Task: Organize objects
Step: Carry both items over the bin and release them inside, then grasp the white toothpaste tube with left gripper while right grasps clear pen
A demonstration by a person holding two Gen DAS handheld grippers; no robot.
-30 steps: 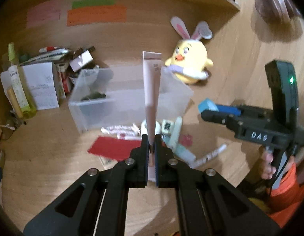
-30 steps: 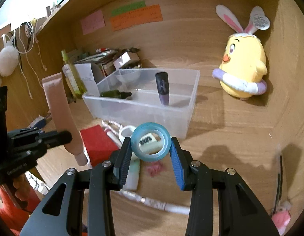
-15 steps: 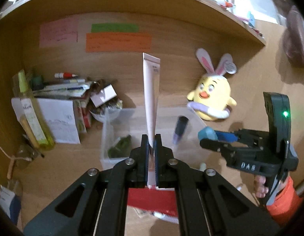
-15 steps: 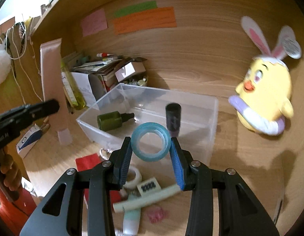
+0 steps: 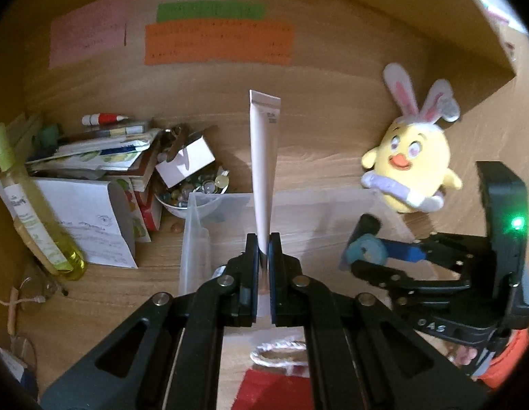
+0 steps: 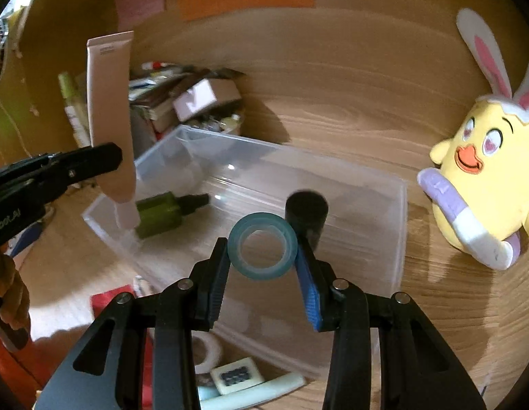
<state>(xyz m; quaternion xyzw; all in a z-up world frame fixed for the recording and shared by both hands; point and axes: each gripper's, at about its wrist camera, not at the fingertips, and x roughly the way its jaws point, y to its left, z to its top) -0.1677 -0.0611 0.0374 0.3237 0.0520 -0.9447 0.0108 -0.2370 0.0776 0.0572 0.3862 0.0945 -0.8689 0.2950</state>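
Observation:
My left gripper (image 5: 263, 249) is shut on a pale pink cosmetic tube (image 5: 263, 157), held upright above the near left part of the clear plastic bin (image 5: 196, 239). The tube also shows in the right wrist view (image 6: 109, 109), over the bin's left end. My right gripper (image 6: 262, 256) is shut on a blue tape roll (image 6: 262, 244), held above the bin (image 6: 397, 225), and shows in the left wrist view (image 5: 367, 256). Inside the bin lie a dark green dropper bottle (image 6: 165, 210) and a dark cylindrical bottle (image 6: 307, 218).
A yellow bunny-eared plush (image 6: 483, 184) stands right of the bin. Behind the bin's left are stacked papers and boxes (image 5: 104, 157), a bowl of beads (image 5: 196, 191) and a yellow-green bottle (image 5: 32, 205). In front lie a red card (image 6: 110, 300), white tape roll (image 6: 206, 352) and small tubes (image 6: 257, 389).
Both grippers have lifted from the clutter in front of the bin and moved forward over it, carrying the tube and the tape roll.

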